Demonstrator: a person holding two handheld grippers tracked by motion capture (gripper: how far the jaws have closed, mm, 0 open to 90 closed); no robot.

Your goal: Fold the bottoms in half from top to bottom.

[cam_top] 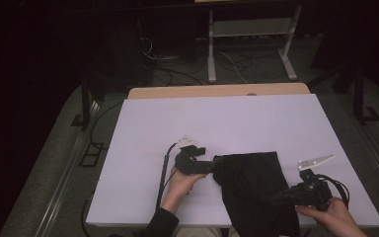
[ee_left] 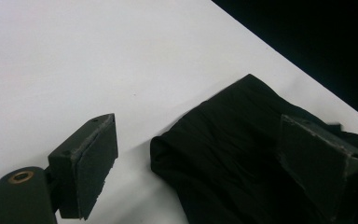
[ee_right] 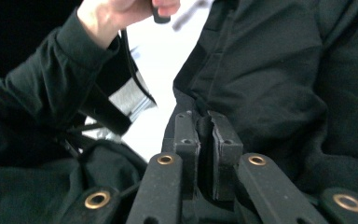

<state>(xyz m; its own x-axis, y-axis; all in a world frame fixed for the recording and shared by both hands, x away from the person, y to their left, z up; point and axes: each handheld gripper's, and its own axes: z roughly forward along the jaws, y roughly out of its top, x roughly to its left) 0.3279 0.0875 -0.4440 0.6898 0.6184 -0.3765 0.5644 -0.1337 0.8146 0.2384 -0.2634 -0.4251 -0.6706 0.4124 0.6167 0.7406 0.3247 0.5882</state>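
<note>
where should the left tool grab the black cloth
At the cloth's rounded folded corner nearest the left tool, coming in low from the cloth's left along the table. The fold there is thick and raised, and the open jaws already straddle it. The right tool is shut on the cloth's near edge.

The right gripper point(ee_right: 204, 128) has its two black jaws pressed together on an edge of black cloth point(ee_right: 270, 74). Beyond, over the white table point(ee_right: 168, 56), a dark-sleeved hand point(ee_right: 116, 11) grips a cabled handle.
</note>
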